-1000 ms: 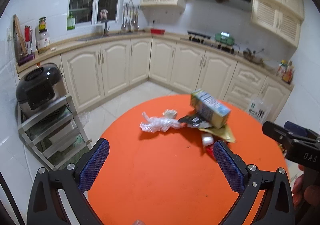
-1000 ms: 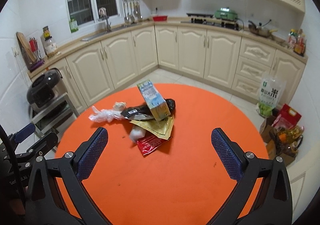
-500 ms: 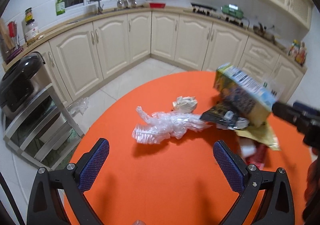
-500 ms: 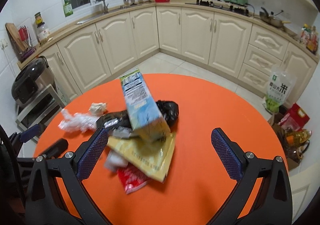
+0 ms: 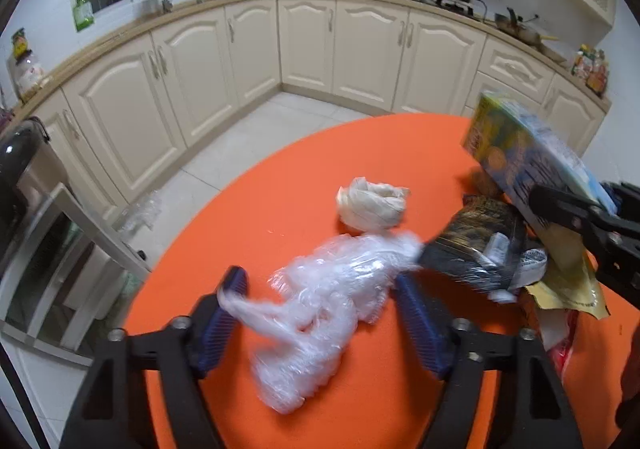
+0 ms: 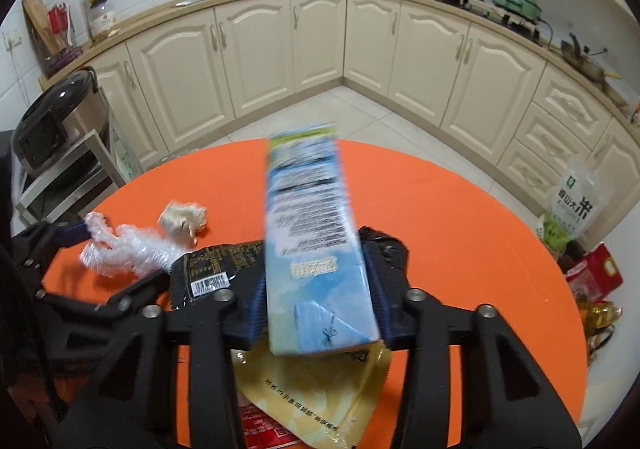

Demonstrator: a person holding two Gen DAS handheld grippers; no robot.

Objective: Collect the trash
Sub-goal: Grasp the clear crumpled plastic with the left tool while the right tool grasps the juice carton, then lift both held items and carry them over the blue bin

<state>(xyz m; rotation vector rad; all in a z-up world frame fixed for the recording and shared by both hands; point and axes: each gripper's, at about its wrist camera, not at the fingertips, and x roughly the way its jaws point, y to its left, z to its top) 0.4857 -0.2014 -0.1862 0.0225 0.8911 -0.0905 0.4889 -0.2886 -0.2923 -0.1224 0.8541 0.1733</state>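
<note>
A pile of trash lies on the round orange table (image 5: 304,169). My left gripper (image 5: 320,309) is low over the clear plastic wrap (image 5: 320,301). Its jaws are closing, with the wrap between the blue pads and its tail across the left pad. My right gripper (image 6: 316,289) is also closing, and its pads press both sides of the tilted blue and green carton (image 6: 316,233). A crumpled white paper ball (image 5: 372,203) lies behind the wrap. Under the carton lie a black packet (image 6: 212,265), a yellow pouch (image 6: 316,397) and a red wrapper (image 6: 260,429).
A metal rack with a black cooker (image 6: 52,117) stands left of the table. Cream cabinets (image 5: 360,49) line the walls behind a strip of tiled floor. Bags and boxes (image 6: 576,201) sit on the floor at the right. A clear plastic scrap (image 5: 140,209) lies on the floor by the rack.
Both grippers have come forward and down onto the pile, and their jaws have narrowed from wide open. The left now straddles the plastic wrap. The right has closed on the carton.
</note>
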